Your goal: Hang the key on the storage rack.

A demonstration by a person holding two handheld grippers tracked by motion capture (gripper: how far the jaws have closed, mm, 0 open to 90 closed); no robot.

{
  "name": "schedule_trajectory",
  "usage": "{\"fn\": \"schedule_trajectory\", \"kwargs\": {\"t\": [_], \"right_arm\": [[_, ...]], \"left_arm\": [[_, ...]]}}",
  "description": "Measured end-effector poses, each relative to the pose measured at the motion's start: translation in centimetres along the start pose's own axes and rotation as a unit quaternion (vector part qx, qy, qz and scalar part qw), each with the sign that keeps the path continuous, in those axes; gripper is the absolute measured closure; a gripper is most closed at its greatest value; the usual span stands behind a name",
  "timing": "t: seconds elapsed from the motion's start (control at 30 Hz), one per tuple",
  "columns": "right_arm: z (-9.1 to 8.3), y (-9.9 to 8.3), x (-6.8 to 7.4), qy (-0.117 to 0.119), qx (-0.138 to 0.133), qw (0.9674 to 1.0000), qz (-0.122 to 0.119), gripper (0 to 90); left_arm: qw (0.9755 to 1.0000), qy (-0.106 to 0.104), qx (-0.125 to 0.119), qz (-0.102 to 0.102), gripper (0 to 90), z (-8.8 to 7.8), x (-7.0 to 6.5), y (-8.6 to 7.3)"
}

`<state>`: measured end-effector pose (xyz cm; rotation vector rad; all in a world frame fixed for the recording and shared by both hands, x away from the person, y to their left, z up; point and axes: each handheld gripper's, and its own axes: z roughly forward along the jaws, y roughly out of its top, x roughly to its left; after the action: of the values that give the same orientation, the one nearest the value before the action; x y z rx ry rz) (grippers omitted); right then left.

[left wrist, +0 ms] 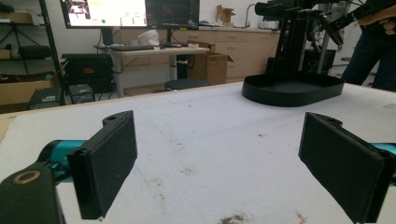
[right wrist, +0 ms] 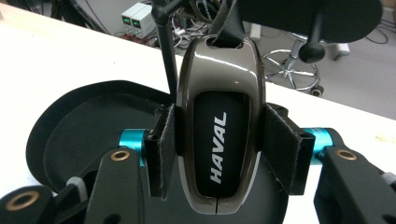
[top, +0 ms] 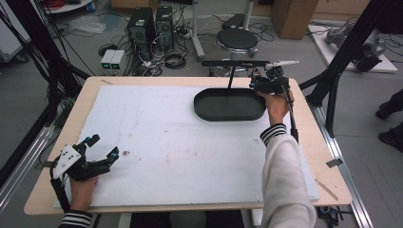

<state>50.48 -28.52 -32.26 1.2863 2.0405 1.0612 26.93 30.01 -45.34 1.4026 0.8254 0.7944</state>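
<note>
While the right tongs pinch a glossy grey-brown car key fob with a black "HAVAL" face by its two sides, the fob stands upright between the black pads, a strap running up from its top slot. It hangs right over the near-right part of a black oval plastic tray, which sits at the far right of the desk. In the high view the right tongs are at the tray's right end, with a thin black stand with a crossbar just behind it.

The left tongs are spread wide, nothing between the pads, parked low over the near-left corner, well apart from tray and fob. A stained white foam sheet covers the pale wooden desk. Around it: computer towers, cables and a round black stool on the grey floor, plus a lit monitor in the left gripper view.
</note>
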Motion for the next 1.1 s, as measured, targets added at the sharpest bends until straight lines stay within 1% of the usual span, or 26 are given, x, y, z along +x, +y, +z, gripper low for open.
{"fn": "schedule_trajectory", "kwargs": {"t": [0.07, 0.1, 0.13, 0.17, 0.2, 0.23, 0.27, 0.3, 0.37, 0.4, 0.43, 0.47, 0.5, 0.57, 0.67, 0.73, 0.83, 0.87, 0.9, 0.97, 1.03, 1.1], "right_arm": [[0.1, 0.0, 0.0, 0.004, 0.005, 1.0000, -0.004, 46.4], [0.2, -0.1, 0.0, 0.002, 0.007, 0.9999, -0.012, 43.6], [0.3, 0.0, 0.1, -0.001, 0.004, 0.9999, -0.012, 34.7], [0.3, 0.0, 0.1, -0.003, 0.001, 1.0000, -0.008, 28.8], [0.4, 0.0, 0.1, -0.006, 0.000, 1.0000, -0.004, 20.8], [0.5, 0.0, 0.1, -0.013, 0.001, 0.9999, -0.003, 15.6], [0.5, 0.0, 0.2, -0.023, 0.005, 0.9997, -0.007, 12.0], [0.5, 0.0, 0.3, -0.015, 0.008, 0.9998, -0.013, 10.4], [0.5, 0.0, 0.3, -0.015, 0.009, 0.9998, -0.013, 10.1], [0.4, 0.0, 0.4, -0.009, 0.005, 0.9998, -0.017, 9.8], [0.3, 0.1, 0.4, -0.002, 0.002, 0.9998, -0.019, 7.4], [0.2, 0.1, 0.6, -0.001, -0.002, 0.9998, -0.019, 1.2], [0.2, 0.1, 0.7, -0.004, -0.003, 0.9998, -0.020, 0.9], [-0.1, 0.2, 0.8, -0.002, -0.002, 0.9997, -0.026, 0.9], [-0.7, 0.4, 1.0, 0.004, -0.013, 0.9995, -0.027, 0.8], [-1.2, 0.5, 1.2, 0.015, -0.024, 0.9993, -0.023, 0.5], [-2.0, 0.7, 1.5, 0.029, -0.035, 0.9985, -0.030, 0.5], [-2.3, 0.7, 1.6, 0.036, -0.039, 0.9982, -0.028, 0.5], [-2.7, 0.7, 1.6, 0.042, -0.050, 0.9974, -0.031, 0.5], [-3.5, 0.3, 1.6, 0.056, -0.076, 0.9951, -0.030, 0.5], [-4.3, -0.4, 1.4, 0.068, -0.087, 0.9936, -0.024, 0.5], [-5.1, -1.3, 1.3, 0.075, -0.097, 0.9921, -0.028, 0.5]], "left_arm": [[1.0000, 0.000, 0.000, 0.000, 11.9, 0.0, 0.0, 0.0], [1.0000, 0.000, 0.000, -0.001, 11.9, 0.0, 0.0, 0.0], [1.0000, 0.000, 0.000, 0.000, 11.9, 0.0, 0.0, 0.0], [1.0000, 0.000, -0.001, 0.000, 11.9, 0.0, 0.0, 0.0], [1.0000, 0.000, 0.000, 0.000, 11.9, 0.0, 0.0, 0.0], [1.0000, 0.000, -0.001, 0.001, 11.9, 0.0, 0.0, 0.0], [1.0000, 0.000, -0.001, 0.000, 11.9, 0.0, 0.0, 0.0], [1.0000, 0.001, -0.001, 0.000, 11.9, 0.0, 0.0, 0.0], [1.0000, 0.000, -0.001, 0.000, 11.9, 0.0, 0.0, 0.0], [1.0000, 0.000, -0.001, 0.002, 11.9, 0.0, 0.0, 0.0], [1.0000, 0.001, -0.001, 0.000, 11.9, 0.0, 0.0, 0.0], [1.0000, 0.000, -0.002, 0.001, 11.9, 0.0, 0.0, 0.0], [1.0000, 0.001, -0.001, 0.000, 11.9, 0.0, 0.0, 0.0], [1.0000, 0.001, -0.001, 0.000, 11.9, 0.0, 0.0, 0.0], [1.0000, 0.001, -0.001, 0.000, 11.9, 0.0, 0.0, 0.0], [1.0000, 0.000, -0.001, 0.000, 11.9, 0.0, 0.0, 0.0], [1.0000, 0.000, 0.000, 0.000, 11.9, 0.0, 0.0, 0.0], [1.0000, 0.000, -0.001, 0.000, 11.9, 0.0, 0.0, 0.0], [1.0000, 0.000, -0.001, 0.000, 11.9, 0.0, 0.0, 0.0], [1.0000, 0.000, -0.001, 0.001, 11.9, 0.0, 0.0, 0.0], [1.0000, 0.000, 0.000, 0.003, 11.9, 0.0, 0.0, 0.0], [1.0000, 0.001, 0.001, 0.004, 11.9, 0.0, -0.1, 0.0]]}}
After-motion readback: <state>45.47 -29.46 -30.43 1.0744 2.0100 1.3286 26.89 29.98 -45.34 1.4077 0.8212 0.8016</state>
